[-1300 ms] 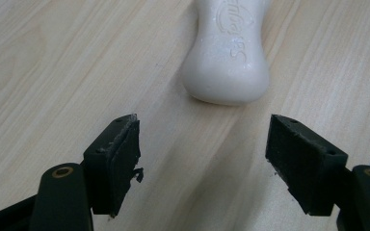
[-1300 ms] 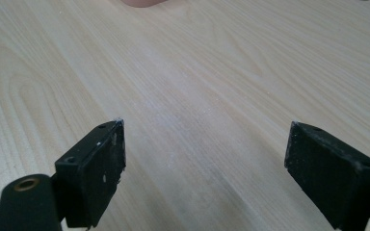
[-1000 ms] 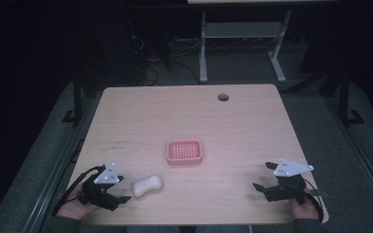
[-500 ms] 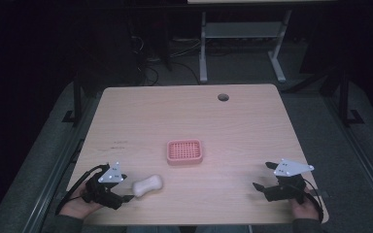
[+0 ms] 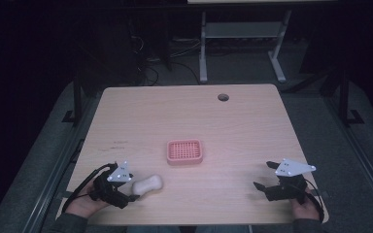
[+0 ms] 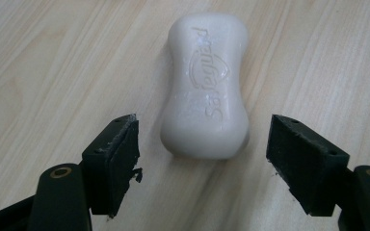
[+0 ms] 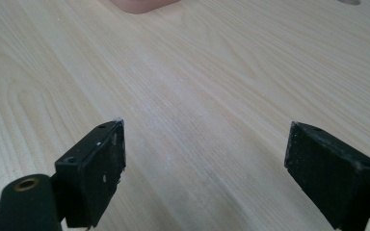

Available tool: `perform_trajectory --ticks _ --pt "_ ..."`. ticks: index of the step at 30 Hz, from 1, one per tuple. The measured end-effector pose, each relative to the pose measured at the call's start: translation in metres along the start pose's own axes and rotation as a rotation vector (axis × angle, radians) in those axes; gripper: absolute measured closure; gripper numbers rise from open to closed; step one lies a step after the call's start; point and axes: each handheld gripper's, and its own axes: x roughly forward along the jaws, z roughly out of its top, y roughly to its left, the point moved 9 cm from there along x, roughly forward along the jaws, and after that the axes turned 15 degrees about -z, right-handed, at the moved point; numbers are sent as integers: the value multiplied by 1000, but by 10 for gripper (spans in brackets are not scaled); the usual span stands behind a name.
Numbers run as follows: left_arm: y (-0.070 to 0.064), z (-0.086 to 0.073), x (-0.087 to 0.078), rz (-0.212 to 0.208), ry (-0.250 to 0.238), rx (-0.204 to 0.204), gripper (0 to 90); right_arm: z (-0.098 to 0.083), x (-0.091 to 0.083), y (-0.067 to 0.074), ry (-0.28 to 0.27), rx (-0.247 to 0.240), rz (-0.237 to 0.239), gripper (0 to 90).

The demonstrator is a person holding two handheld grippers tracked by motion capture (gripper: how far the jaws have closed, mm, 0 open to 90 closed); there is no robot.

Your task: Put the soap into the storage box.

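We hold the left gripper (image 6: 203,166) jaws wide, flanking the soap bar (image 6: 207,86) at frame centre; closing off-centre could squirt it sideways. Right gripper (image 7: 202,166): jaws wide, empty.

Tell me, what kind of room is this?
Probably a lab or recording room: a bare wooden table in a dark room, cables on the floor behind, a hand-held left gripper near a soap bar.

A light wooden tabletop (image 5: 252,126) with rounded corners sits in a dark room. A small round hole (image 5: 223,97) lies near its far edge, right of centre. Beyond the far edge, a white metal stand (image 5: 238,39) and loose cables (image 5: 150,73) rest on the grey floor (image 5: 320,107).
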Motion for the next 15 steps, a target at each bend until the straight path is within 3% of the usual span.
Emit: perform_trajectory --ticks 15 --pt "1 11 11 -28 26 7 268 1 -1 0 -11 -2 -4 136"
